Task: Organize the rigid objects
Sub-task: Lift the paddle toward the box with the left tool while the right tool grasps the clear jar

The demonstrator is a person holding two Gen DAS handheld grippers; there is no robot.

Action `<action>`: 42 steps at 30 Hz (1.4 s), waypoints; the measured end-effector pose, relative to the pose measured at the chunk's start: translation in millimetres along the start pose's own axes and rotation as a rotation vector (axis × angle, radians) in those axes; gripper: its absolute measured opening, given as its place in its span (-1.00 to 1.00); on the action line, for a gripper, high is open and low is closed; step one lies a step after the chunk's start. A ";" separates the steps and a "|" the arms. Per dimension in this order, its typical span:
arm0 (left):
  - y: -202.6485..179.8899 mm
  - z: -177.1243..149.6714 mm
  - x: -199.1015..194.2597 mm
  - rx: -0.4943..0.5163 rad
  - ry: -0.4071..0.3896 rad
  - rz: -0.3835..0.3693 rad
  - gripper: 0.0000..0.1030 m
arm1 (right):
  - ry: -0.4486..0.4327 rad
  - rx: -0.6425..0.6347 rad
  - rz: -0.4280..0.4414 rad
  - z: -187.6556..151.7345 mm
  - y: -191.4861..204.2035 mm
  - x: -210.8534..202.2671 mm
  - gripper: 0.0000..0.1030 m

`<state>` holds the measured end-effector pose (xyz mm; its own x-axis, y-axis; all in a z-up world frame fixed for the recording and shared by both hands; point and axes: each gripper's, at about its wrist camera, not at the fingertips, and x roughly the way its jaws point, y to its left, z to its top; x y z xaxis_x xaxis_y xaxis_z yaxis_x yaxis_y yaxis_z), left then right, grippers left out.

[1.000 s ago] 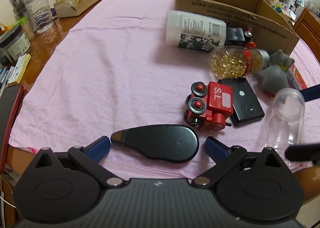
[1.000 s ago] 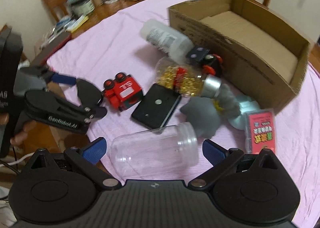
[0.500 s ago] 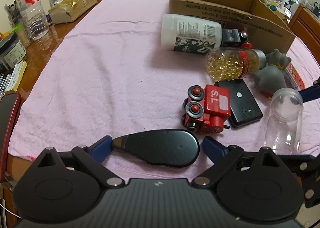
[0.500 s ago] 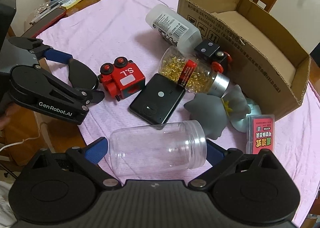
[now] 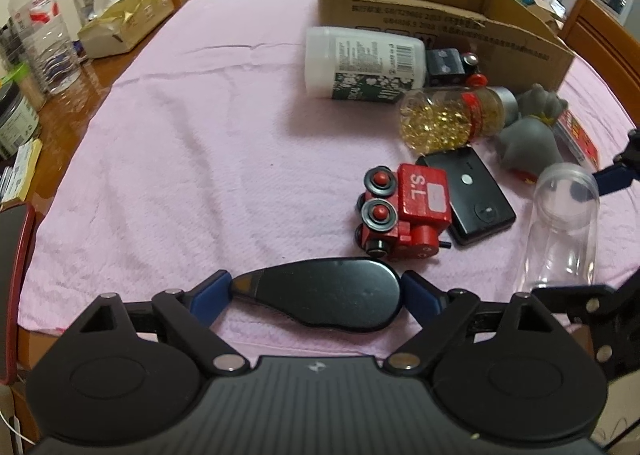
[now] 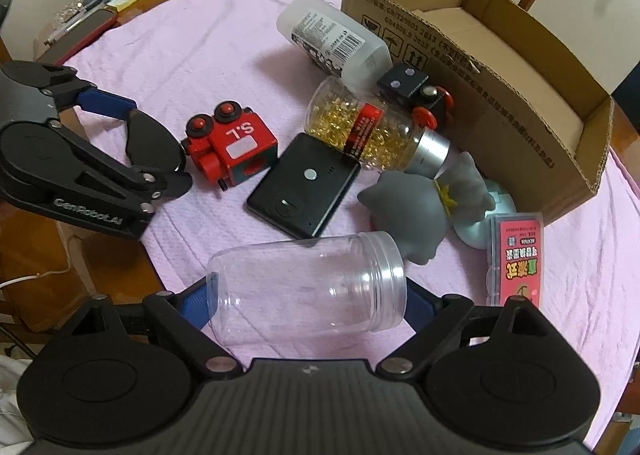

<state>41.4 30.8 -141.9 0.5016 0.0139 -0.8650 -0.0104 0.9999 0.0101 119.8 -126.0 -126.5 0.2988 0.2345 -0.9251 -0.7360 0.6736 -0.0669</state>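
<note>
The black teardrop-shaped case (image 5: 324,297) lies on the pink cloth (image 5: 192,143) at lower centre of the left wrist view, between the blue fingers (image 5: 210,297) of the left gripper (image 5: 316,295), whose jaws have just been closing and now touch both its ends. In the right wrist view the clear plastic jar (image 6: 308,291) lies on its side at lower centre between the right gripper (image 6: 308,305) jaws, which have likewise been closing and now meet its base and mouth. Above sit a red toy train (image 6: 230,147), a black flat device (image 6: 304,185), a capsule bottle (image 6: 372,127), a grey toy (image 6: 412,215) and the cardboard box (image 6: 500,103) at upper right.
</note>
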 end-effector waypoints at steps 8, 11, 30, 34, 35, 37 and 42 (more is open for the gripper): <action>4.3 1.7 0.9 0.075 0.011 -0.041 0.74 | 0.031 0.113 -0.009 -2.5 -9.1 1.1 0.81; 3.1 2.3 1.2 0.089 0.014 -0.043 0.75 | 0.029 0.122 -0.023 -3.2 -6.6 1.2 0.82; 12.6 24.5 -4.4 0.172 0.064 -0.068 0.74 | 0.001 0.202 -0.021 9.0 -11.5 -18.1 0.81; 14.7 32.9 -10.5 0.205 0.063 -0.078 0.74 | -0.012 0.232 -0.002 13.4 -15.6 -27.4 0.81; 15.4 35.4 -12.4 0.212 0.061 -0.082 0.74 | -0.018 0.243 0.001 14.6 -17.0 -30.2 0.81; 16.7 41.8 -16.0 0.223 0.056 -0.087 0.74 | -0.027 0.257 -0.002 19.1 -18.0 -34.1 0.81; 21.9 64.3 -27.6 0.248 0.034 -0.112 0.74 | -0.060 0.297 -0.009 28.6 -24.9 -47.0 0.81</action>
<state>82.9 52.6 -85.6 0.4581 -0.0930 -0.8840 0.2577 0.9657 0.0320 141.4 -133.7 -70.7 0.3466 0.2628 -0.9004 -0.5257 0.8494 0.0456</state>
